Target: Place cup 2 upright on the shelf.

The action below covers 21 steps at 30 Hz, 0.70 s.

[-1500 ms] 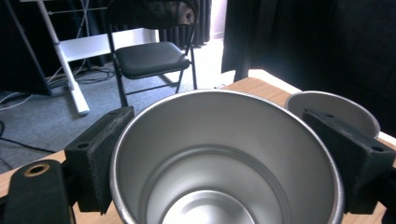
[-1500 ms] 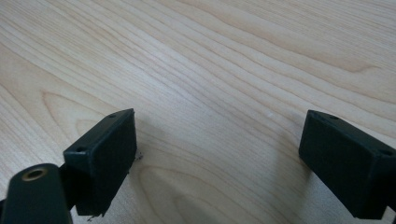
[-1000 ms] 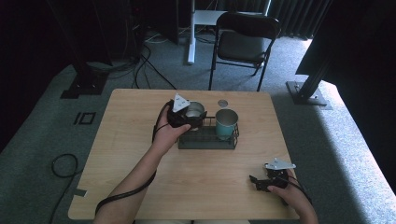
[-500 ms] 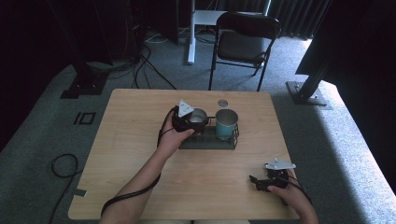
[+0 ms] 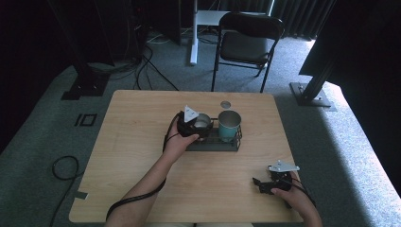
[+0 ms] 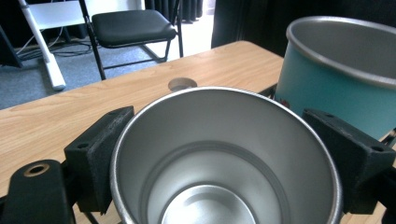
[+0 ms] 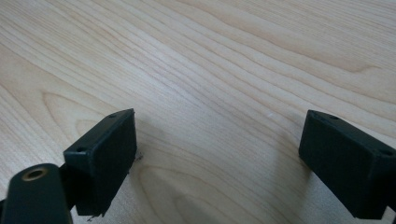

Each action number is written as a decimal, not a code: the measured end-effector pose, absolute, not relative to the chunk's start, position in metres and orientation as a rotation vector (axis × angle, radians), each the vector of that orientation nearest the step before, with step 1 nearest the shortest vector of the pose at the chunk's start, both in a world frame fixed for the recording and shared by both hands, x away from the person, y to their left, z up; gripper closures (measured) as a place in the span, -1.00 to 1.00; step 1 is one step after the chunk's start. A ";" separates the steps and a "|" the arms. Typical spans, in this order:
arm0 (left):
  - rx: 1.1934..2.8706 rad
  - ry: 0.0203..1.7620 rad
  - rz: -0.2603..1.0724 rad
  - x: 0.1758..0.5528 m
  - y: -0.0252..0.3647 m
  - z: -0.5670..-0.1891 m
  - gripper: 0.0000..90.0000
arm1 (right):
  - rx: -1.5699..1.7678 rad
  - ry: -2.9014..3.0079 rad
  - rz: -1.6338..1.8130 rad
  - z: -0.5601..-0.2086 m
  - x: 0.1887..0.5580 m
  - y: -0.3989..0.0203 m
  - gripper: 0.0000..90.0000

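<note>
While your left gripper [image 5: 195, 126] sits at the left end of the black wire rack [image 5: 213, 143], its jaws stand on either side of the steel cup [image 6: 224, 158], one pad against each flank, so you are grasping that cup. It stands upright, mouth up, in the rack's left half; whether its base rests on the wires or hangs just above them, I cannot tell. Its axis runs straight up, so the move turns on going vertically, not sideways. Just right of it in the rack stands the teal cup [image 5: 229, 126], close enough in the left gripper view that any drift that way risks a knock. Behind the rack a small round lid [image 5: 225, 104] lies flat on the table [image 5: 132, 142]. Left of the rack the tabletop is bare, and that is your open room. Well to the right of the rack, near the table's front edge, your right gripper [image 5: 261, 185] rests with jaws spread wide over bare wood, holding nothing and much farther from the cups.
</note>
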<state>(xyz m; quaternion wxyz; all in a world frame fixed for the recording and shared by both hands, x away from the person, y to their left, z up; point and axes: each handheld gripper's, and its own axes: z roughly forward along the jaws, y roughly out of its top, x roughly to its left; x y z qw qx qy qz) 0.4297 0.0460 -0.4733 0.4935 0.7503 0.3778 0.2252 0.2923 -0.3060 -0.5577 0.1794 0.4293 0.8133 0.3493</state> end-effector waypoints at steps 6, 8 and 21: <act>1.834 0.914 0.564 0.429 0.045 -0.481 -0.69 | 1.213 2.299 0.987 -0.558 0.292 -0.306 -0.76; 1.830 0.906 0.569 0.429 0.045 -0.482 -0.69 | 1.214 2.299 0.987 -0.558 0.292 -0.306 -0.76; 1.891 0.880 0.598 0.425 0.046 -0.479 -0.92 | 1.213 2.299 0.987 -0.558 0.292 -0.306 -0.76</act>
